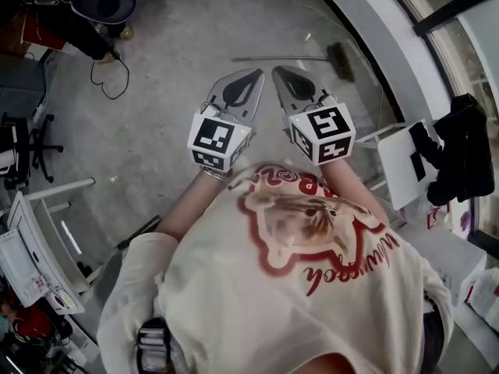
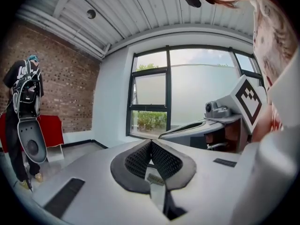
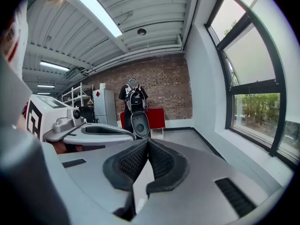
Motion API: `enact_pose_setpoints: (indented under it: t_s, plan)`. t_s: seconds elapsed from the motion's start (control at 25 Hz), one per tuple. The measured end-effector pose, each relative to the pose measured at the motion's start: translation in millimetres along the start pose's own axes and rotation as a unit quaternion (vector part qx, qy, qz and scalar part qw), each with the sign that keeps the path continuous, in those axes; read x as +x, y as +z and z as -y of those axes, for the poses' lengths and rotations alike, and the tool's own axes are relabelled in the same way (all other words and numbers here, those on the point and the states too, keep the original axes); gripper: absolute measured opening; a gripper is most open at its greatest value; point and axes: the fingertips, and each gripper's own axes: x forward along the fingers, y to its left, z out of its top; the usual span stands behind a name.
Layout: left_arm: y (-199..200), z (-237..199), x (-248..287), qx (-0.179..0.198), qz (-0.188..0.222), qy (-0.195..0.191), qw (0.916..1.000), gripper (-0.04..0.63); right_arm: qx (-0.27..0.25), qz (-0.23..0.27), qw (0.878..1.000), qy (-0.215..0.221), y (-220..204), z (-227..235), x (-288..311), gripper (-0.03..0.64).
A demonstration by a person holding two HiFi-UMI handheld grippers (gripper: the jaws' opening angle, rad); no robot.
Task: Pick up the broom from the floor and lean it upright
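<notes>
Ahead, the long-handled, dark-bristled broom [image 1: 340, 61] lies flat on the grey concrete floor [image 1: 179, 45] beside the white wall [image 1: 376, 29]. Both the left tongs [image 1: 256, 75] and right tongs [image 1: 277, 72] hover side by side, closed and empty, well apart from it.

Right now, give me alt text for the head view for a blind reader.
Seen from above, a person holds the left tool and right tool side by side, both shut and empty. The broom lies on the floor ahead, near the window.
</notes>
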Motion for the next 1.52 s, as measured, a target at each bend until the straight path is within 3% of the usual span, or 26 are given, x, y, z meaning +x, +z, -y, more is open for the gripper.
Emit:
enact_pose_setpoints:
  t_s: [0.48, 1.12, 1.52]
  plan:
    - [-16, -36, -19, -0.031, 0.000, 0.011, 0.9994, 0.021, 0.016, -0.005, 1.000, 0.006, -4, -23, 24, 0.025]
    - [-28, -102, -56, -0.028, -0.003, -0.001, 0.9996, 0.021, 0.022, -0.002, 1.000, -0.006, -2, -81, 75, 0.025]
    - [-24, -138, -17, -0.039, 0.004, 0.019, 0.9991, 0.021, 0.034, -0.004, 0.999, 0.003, 0, -43, 109, 0.025]
